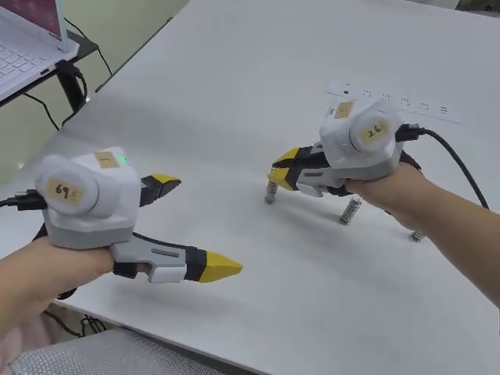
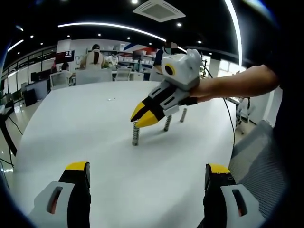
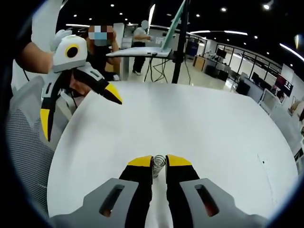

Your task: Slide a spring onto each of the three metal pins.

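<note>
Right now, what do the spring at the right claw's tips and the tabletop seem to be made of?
The spring: bare metal wire, likely steel, going by its silver-grey coils with small glints. The tabletop: smooth matte white, probably laminate or painted board; it shows soft shadows, no grain and no sharp reflections.

- The leftmost spring (image 1: 271, 191), a silvery coil, stands upright on the white worktop (image 1: 234, 78), its top pinched between the right gripper's (image 1: 280, 170) jaws.
- The middle spring (image 1: 351, 209) stands free, leaning slightly.
- The third spring (image 1: 418, 235) sits farthest right and looks shorter.
</note>
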### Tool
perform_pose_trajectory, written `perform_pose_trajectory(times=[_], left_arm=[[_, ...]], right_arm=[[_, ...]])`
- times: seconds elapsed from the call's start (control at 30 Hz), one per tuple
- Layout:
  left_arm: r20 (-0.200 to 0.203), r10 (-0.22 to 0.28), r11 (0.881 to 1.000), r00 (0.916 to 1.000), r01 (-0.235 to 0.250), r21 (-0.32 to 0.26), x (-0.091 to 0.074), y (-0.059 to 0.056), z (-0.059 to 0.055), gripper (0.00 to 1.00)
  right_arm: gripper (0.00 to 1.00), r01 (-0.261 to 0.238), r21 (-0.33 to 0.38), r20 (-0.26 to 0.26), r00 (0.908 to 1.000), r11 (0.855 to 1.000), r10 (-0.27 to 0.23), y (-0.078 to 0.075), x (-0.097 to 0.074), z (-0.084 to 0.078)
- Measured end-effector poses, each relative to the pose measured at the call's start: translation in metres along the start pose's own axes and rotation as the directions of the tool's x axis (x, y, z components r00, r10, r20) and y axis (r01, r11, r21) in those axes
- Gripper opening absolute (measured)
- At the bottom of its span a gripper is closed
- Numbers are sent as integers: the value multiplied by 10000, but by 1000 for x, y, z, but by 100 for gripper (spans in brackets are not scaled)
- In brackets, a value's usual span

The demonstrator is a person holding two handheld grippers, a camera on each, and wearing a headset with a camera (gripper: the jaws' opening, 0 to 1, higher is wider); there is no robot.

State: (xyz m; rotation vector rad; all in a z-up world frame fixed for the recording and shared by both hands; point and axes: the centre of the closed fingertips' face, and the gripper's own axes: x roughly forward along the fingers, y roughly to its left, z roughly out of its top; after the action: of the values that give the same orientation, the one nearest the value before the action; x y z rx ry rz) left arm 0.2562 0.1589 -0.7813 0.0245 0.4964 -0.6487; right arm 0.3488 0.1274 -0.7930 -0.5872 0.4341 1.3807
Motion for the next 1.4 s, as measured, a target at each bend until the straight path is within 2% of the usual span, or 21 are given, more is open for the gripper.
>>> perform_pose_trajectory(times=[0.07,0.23,0.47,0.57,0.83,1.13,1.4], left_arm=[[0,-5,10000,10000,5,9,0,0,0,98],[36,-10,10000,10000,10,18,1,1,1,98],[51,-37,10000,10000,37,29,2,1,2,98],[57,-59,10000,10000,59,24,2,0,2,98],[55,-113,9999,9999,113,56,2,-2,4,98],[113,-110,9998,9999,109,148,4,-1,11,98],[137,-235,9992,9996,230,312,8,-3,18,98]], right_arm=[[7,11,-6,-141,9999,10000,-11,-2,6,-5],[7,10,5,-359,9994,10000,-10,2,7,-12],[8,54,47,-247,9997,10000,-53,2,7,-11],[8,97,-11,-270,9996,10000,-98,-1,8,-13],[9,133,-13,-392,9991,9999,-133,1,5,-10],[14,173,297,-108,9998,9994,-170,-2,1,-1],[22,490,578,349,9981,9971,-511,-8,-15,11]])
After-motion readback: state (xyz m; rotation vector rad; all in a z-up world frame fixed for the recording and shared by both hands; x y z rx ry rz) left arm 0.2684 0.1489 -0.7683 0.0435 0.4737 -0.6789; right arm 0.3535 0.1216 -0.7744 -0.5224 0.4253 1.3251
